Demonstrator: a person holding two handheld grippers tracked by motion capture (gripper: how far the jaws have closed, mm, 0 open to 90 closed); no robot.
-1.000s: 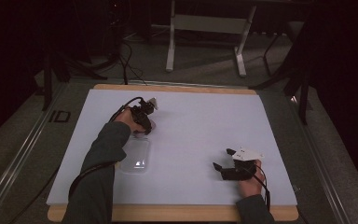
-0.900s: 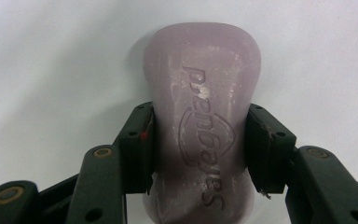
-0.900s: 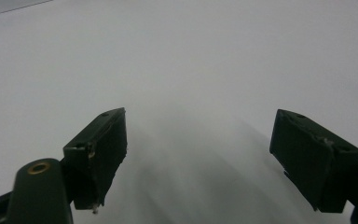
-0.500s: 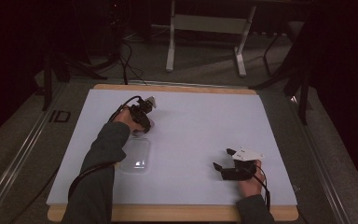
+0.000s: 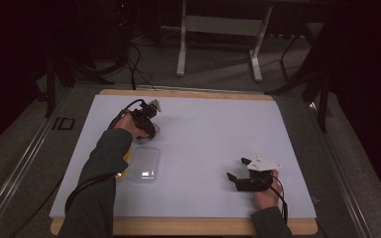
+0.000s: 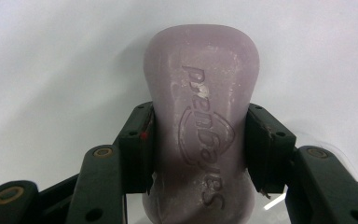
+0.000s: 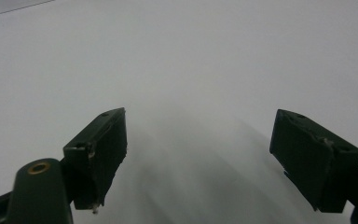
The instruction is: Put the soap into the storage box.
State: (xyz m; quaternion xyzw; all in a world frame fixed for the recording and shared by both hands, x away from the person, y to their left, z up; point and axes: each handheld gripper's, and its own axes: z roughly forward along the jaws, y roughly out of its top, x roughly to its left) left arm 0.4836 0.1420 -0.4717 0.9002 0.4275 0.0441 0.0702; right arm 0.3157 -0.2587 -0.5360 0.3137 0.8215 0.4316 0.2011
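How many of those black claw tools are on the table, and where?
2. The left gripper sits at the far left, clamped on a purple soap bar. The right gripper rests near right, jaws open, nothing between them.

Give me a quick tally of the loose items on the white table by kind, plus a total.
Soap bar, pale purple, clamped in the left gripper: 1
Clear plastic container, beside the left forearm: 1
Yellowish item mostly hidden under the left forearm, kind unclear: 1
Total: 3
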